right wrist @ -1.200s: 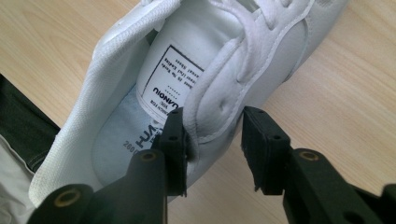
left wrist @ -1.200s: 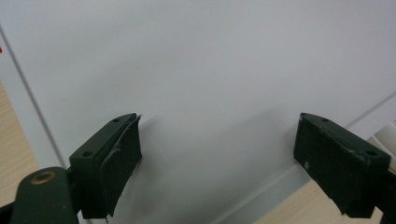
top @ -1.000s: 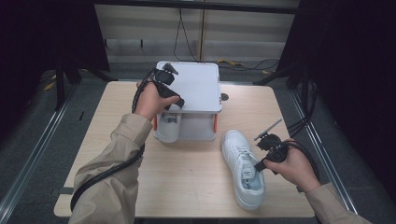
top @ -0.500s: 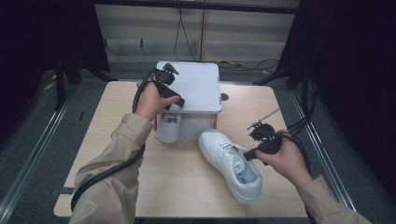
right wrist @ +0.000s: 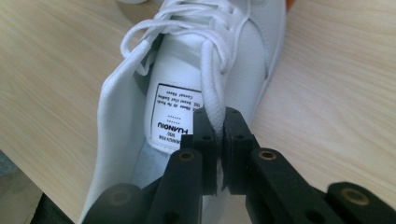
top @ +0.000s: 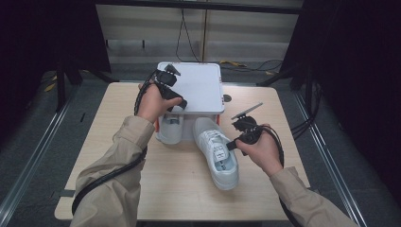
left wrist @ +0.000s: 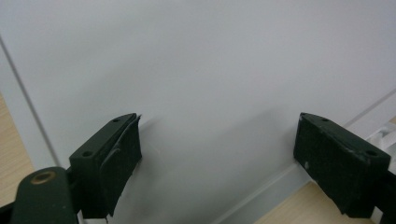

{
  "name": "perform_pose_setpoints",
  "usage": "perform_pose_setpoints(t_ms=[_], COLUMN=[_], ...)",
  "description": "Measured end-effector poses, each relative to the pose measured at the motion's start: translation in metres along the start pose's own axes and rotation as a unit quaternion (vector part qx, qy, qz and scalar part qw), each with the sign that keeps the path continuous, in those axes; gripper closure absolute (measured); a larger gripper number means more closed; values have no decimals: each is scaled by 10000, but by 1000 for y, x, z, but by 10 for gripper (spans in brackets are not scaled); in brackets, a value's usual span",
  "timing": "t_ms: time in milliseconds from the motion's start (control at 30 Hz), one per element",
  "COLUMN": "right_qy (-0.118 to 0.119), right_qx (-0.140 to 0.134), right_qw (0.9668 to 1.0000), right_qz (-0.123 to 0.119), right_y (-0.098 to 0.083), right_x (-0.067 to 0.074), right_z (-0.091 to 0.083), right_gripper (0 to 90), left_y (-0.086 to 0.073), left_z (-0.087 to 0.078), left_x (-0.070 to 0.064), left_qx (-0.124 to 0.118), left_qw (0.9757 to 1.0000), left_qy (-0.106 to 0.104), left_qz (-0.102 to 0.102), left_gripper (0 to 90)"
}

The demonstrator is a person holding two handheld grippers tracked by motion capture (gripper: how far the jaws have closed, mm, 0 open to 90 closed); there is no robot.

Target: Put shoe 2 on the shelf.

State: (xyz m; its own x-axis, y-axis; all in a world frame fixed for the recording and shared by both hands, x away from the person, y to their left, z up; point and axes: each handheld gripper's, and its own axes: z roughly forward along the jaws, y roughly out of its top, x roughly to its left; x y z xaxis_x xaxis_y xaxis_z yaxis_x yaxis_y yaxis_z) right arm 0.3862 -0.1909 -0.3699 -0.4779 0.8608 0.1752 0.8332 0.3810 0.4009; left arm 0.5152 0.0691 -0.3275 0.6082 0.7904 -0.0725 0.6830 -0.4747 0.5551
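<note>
A white lace-up shoe (top: 218,158) lies on the wooden table (top: 113,113), its toe at the front of a white box (top: 201,87) with orange edges. My right gripper (top: 232,144) is shut on the shoe's collar beside the tongue (right wrist: 180,116), and a lace (right wrist: 212,105) runs down between the jaws of the right gripper (right wrist: 219,128). A second white shoe (top: 169,128) sits at the box's front left, partly under the lid. My left gripper (top: 179,101) is at the lid's front left corner. In its own view the left gripper (left wrist: 217,154) stands open wide against the white box surface (left wrist: 210,70).
Black cables trail from both grippers across the sleeves. A small dark disc (top: 227,98) lies on the table right of the box. Beyond the table edges are the grey floor and metal rails (top: 326,156).
My right hand moved left and toward the box, swinging the shoe's toe up to the box front beside the other shoe. The left hand stayed still.
</note>
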Motion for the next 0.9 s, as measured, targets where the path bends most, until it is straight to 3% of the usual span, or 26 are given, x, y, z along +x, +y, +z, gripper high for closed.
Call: perform_pose_setpoints(t_ms=[133, 300, 400, 433, 500, 567, 667, 733, 833, 867, 900], right_qy=[-89, 108, 304, 332, 268, 207, 358, 468, 677, 689, 678], right_qx=[209, 120, 19, -53, -81, -137, -198, 57, 322, 415, 466], right_qw=[9996, 9997, 9991, 9981, 9980, 9965, 9919, 9861, 9807, 9771, 9765], right_qz=[-168, -204, -287, -523, -563, -803, -1202, -1591, -1807, -1968, -1994], right_y=[-6, -13, -15, -17, -18, -21, -27, -30, -35, -37, -37], right_x=[7, 4, 0, 1, 2, 6, 18, 33, 48, 53, 55], right_z=[9, 14, 10, 6, 2, -6, -21, -24, -16, -10, -6], right_gripper=[842, 794, 667, 568, 558, 521, 508, 461, 447, 441, 440], left_y=[0, 0, 1, 1, 1, 1, 2, 2, 3, 3, 2], left_z=[0, 1, 1, 1, 1, 1, 1, 1, 2, 2, 2], left_x=[-1, -1, -2, -2, -2, -2, -2, -3, -4, -4, -3], left_qx=[2, 7, 18, 18, 16, 26, 72, 88, 89, 86, 89], left_qw=[10000, 10000, 10000, 10000, 10000, 10000, 10000, 10000, 9999, 10000, 10000], left_qy=[5, 13, 19, 11, 14, 20, 16, 13, 48, 43, 31], left_qz=[16, 22, 9, 8, 12, 12, 27, 11, 1, 5, 4], left_gripper=[142, 142, 142, 141, 140, 140, 140, 140, 140, 140, 140])
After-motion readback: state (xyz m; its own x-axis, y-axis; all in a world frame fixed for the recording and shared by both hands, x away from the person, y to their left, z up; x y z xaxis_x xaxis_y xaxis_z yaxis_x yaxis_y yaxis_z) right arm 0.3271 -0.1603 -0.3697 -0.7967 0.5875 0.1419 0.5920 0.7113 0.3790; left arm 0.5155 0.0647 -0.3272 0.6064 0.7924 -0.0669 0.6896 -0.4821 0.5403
